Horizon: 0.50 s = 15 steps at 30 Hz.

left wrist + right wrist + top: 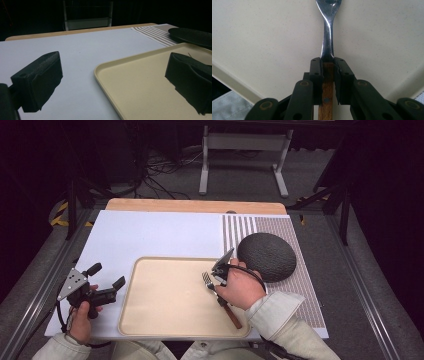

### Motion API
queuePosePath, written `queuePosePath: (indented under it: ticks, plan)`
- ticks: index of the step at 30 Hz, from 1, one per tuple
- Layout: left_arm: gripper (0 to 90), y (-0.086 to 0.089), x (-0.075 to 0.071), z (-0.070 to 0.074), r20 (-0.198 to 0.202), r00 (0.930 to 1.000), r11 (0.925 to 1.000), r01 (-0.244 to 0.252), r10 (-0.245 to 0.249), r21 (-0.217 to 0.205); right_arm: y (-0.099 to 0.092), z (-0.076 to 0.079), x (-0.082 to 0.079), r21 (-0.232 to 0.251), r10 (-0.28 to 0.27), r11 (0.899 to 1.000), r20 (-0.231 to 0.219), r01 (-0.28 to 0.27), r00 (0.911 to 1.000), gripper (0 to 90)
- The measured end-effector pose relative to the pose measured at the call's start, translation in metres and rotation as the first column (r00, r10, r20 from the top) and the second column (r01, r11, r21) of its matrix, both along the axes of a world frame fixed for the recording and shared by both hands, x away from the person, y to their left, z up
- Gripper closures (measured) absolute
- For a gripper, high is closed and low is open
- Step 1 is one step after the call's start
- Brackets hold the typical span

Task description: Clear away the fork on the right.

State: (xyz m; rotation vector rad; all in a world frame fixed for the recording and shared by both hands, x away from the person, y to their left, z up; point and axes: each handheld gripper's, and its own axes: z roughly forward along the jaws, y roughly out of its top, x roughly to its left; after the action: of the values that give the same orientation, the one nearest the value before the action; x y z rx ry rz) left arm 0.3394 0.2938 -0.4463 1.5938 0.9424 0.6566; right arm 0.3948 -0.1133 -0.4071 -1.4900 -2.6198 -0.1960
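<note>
Most of the cream tray (165, 305) lies bare, open to a claw from the left. The white surface (150, 235) beyond it is free too. On the right, a dark dome (266, 256) just beside the tray's far corner blocks passage.
</note>
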Motion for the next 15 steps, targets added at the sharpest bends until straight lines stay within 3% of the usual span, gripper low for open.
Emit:
queuePosePath:
  ticks: [7, 15]
  plan:
    - [1.7, 0.0000, 0.0001, -0.0001, -0.001, 1.0000, 1.0000, 0.000, 0.000, 0.001, -0.0012, -0.0013, 0.0009, 0.022, 0.018, 1.000, -0.008, -0.018, 0.9998, 72.5]
    - [1.7, -0.0001, 0.0000, -0.0001, 0.000, 1.0000, 1.0000, 0.000, 0.000, 0.000, -0.0017, 0.0046, -0.0001, 0.039, 0.015, 0.999, 0.021, -0.015, 0.9997, 65.7]
